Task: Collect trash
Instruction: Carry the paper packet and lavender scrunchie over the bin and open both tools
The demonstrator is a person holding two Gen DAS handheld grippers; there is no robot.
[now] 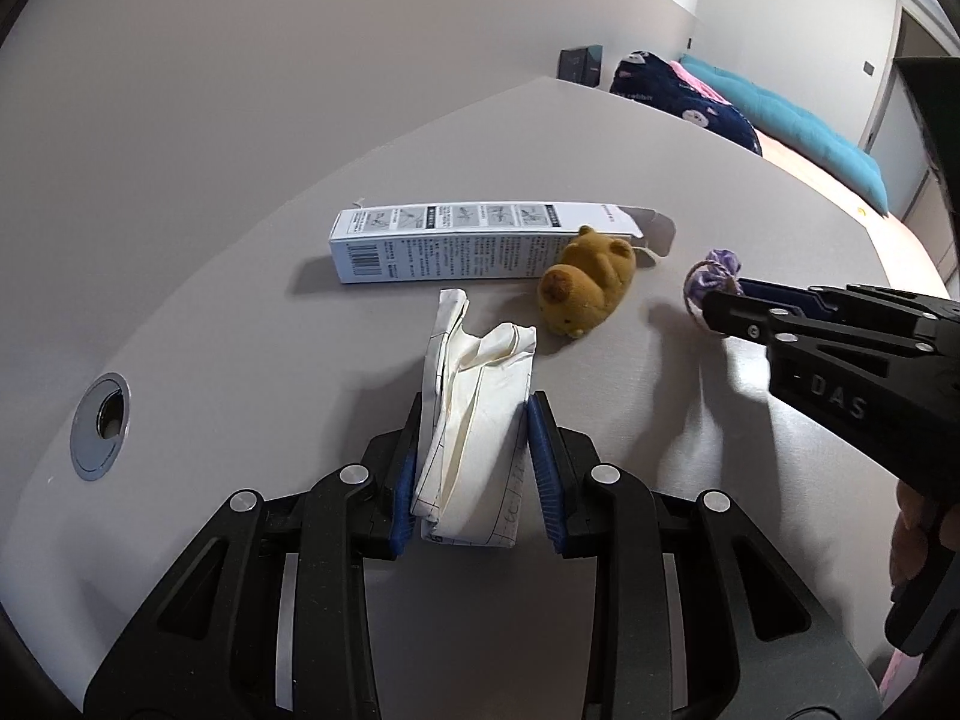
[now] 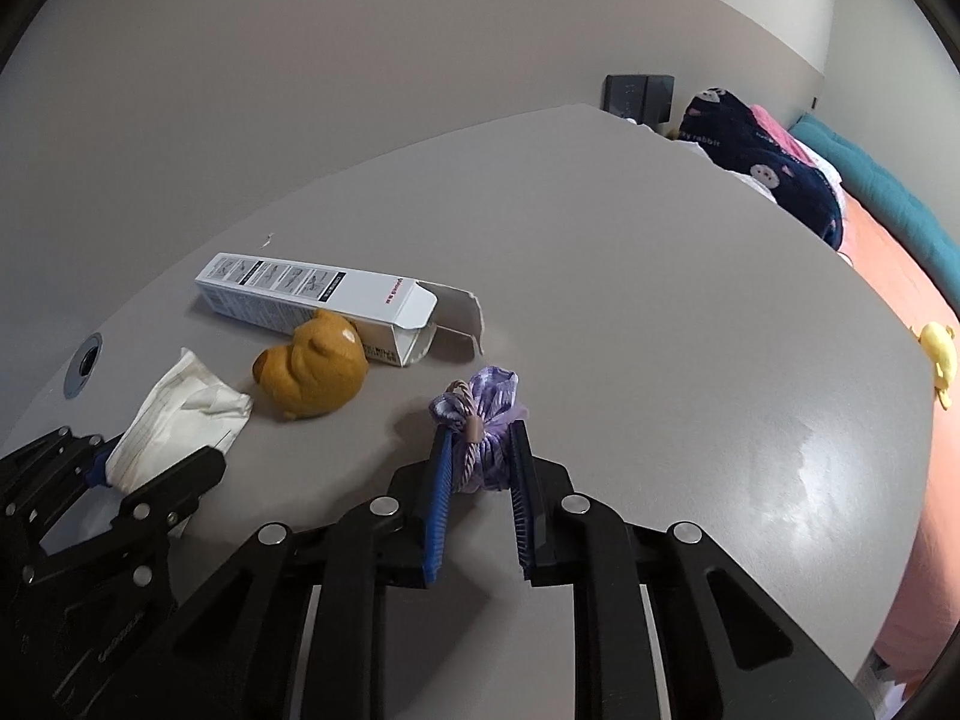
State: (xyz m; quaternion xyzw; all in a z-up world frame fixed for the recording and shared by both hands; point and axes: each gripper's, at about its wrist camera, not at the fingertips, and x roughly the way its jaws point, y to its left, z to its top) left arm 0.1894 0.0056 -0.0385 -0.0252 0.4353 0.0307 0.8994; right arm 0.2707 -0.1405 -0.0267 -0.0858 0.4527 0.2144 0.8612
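Note:
My left gripper (image 1: 477, 420) is shut on a crumpled white paper wrapper (image 1: 480, 384), which rests on the grey table (image 1: 240, 330); the wrapper also shows in the right wrist view (image 2: 180, 414). My right gripper (image 2: 480, 450) is shut on a small purple pouch with a cord (image 2: 480, 426), seen in the left wrist view (image 1: 711, 279) at the right gripper's tips (image 1: 720, 306). An open white cardboard box (image 1: 468, 240) lies on its side behind them, also in the right wrist view (image 2: 324, 300).
A brown plush bear (image 1: 588, 282) lies against the box, also in the right wrist view (image 2: 312, 372). A metal cable grommet (image 1: 102, 426) sits at the table's left. A bed with dark and teal bedding (image 2: 780, 168) lies beyond the table's right edge, with a yellow toy (image 2: 939, 354).

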